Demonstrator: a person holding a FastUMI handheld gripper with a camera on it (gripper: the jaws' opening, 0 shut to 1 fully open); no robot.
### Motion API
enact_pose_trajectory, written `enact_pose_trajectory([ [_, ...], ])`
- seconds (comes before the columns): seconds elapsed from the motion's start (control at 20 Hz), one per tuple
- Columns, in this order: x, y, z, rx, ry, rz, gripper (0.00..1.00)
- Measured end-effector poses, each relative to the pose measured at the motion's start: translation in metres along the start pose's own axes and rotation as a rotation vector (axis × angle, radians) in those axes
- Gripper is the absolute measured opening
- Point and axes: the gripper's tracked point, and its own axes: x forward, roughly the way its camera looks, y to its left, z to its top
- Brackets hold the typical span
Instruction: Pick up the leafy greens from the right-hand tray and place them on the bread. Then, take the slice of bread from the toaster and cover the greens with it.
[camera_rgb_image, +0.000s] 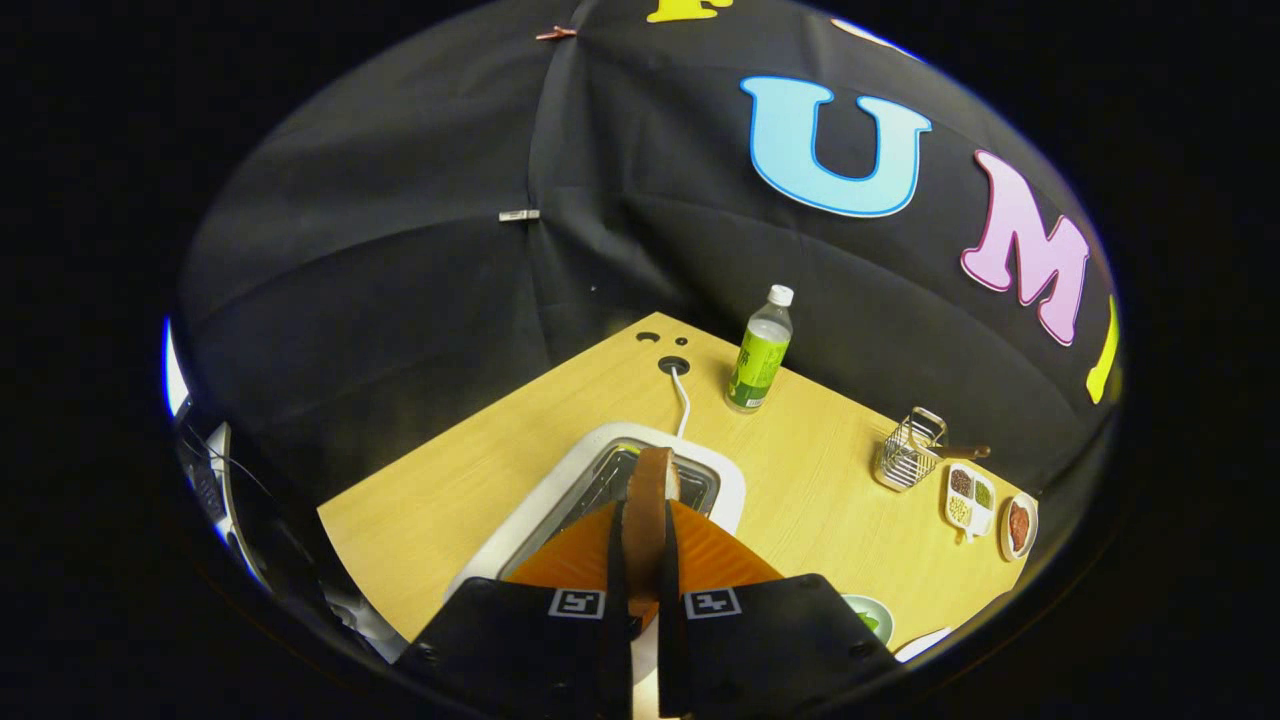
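A slice of bread (650, 500) with a brown crust stands on edge between my two fingers, and my gripper (645, 545) is shut on it. The slice is held just above the slots of the white toaster (575, 480), which lies directly beneath and ahead of the fingers. A white cable (683, 400) runs from the toaster to a hole in the wooden table (480, 470). To the right of the fingers, a small white dish with something green (868, 618) shows partly behind the right finger.
A green-labelled bottle (760, 352) stands beyond the toaster. Further right sit a wire basket (908, 452), a divided white dish of grains (970, 498) and a small plate with something reddish (1019, 524). The booth's black cloth wall rises behind the table.
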Motion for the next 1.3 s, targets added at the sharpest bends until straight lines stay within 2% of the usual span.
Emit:
enact_pose_trajectory([
  [0.35,-0.038,-0.032,0.047,0.107,-0.093,-0.012,0.14],
  [0.5,-0.058,-0.064,0.064,0.166,-0.134,-0.036,0.14],
  [0.65,-0.074,-0.101,0.062,0.195,-0.157,-0.076,0.14],
  [1.0,-0.085,-0.163,-0.010,0.295,-0.086,-0.104,0.14],
  [1.3,-0.068,-0.176,-0.083,0.476,0.009,-0.022,0.14],
])
